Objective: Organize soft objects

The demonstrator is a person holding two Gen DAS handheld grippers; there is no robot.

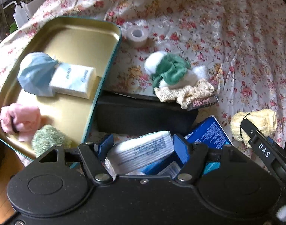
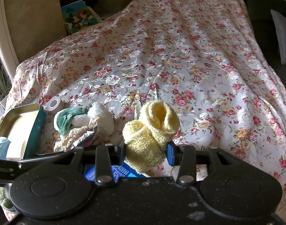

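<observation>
My left gripper (image 1: 143,144) is shut on a white tissue pack (image 1: 141,155), held just right of the open gold tin (image 1: 113,43). In the tin lie a blue mask (image 1: 36,73), a second white pack (image 1: 75,78), a pink cloth roll (image 1: 19,120) and a green fuzzy piece (image 1: 49,138). My right gripper (image 2: 146,152) is shut on a yellow knitted sock bundle (image 2: 152,127). That bundle (image 1: 255,123) also shows at the right of the left wrist view. A pile of green and white scrunchies (image 1: 167,69) with cream lace (image 1: 189,93) rests on the bedspread.
A tape roll (image 1: 137,34) stands behind the tin. A black box (image 1: 143,112) and a blue package (image 1: 208,133) lie under my left gripper. The flowered bedspread (image 2: 199,65) stretches far back and right. The tin (image 2: 34,123) sits at the bed's left edge.
</observation>
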